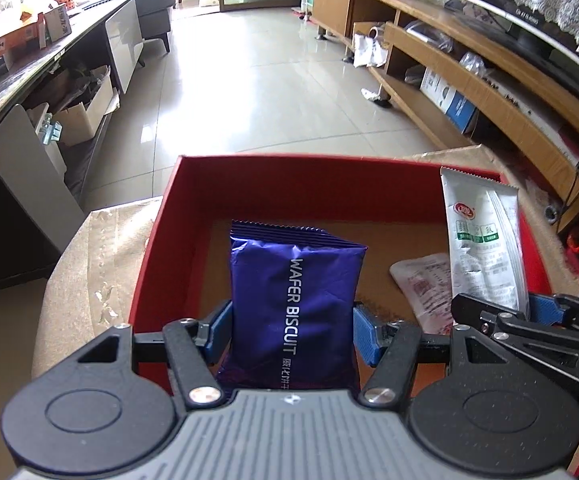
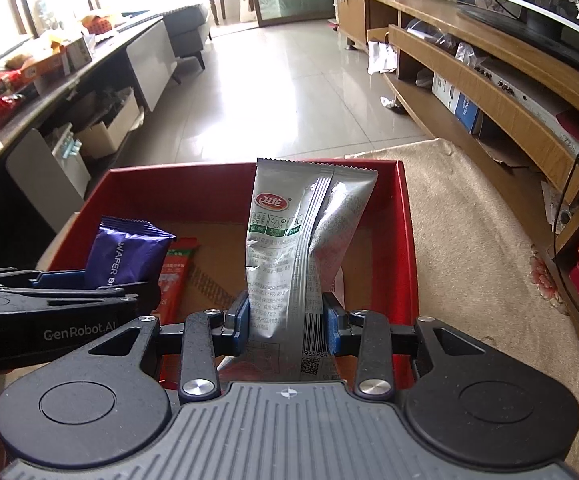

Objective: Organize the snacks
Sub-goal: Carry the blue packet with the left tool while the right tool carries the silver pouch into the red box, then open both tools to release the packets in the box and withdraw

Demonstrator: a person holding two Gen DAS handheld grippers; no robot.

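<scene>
My left gripper (image 1: 291, 326) is shut on a purple wafer biscuit packet (image 1: 293, 292) and holds it upright over the red box (image 1: 273, 176). My right gripper (image 2: 285, 316) is shut on a silver snack pouch (image 2: 297, 248) and holds it upright over the same red box (image 2: 407, 240), to the right of the left gripper (image 2: 101, 280). The purple packet (image 2: 125, 256) shows at left in the right wrist view; the silver pouch (image 1: 481, 240) shows at right in the left wrist view. A pink-white packet (image 1: 425, 284) and a red stick packet (image 2: 175, 276) lie on the box floor.
The box stands on a beige cloth-covered surface (image 2: 481, 248). A wooden TV cabinet (image 2: 489, 80) runs along the right. A dark counter with cartons and snacks (image 1: 21, 48) runs along the left. Tiled floor (image 1: 265, 80) lies beyond the box.
</scene>
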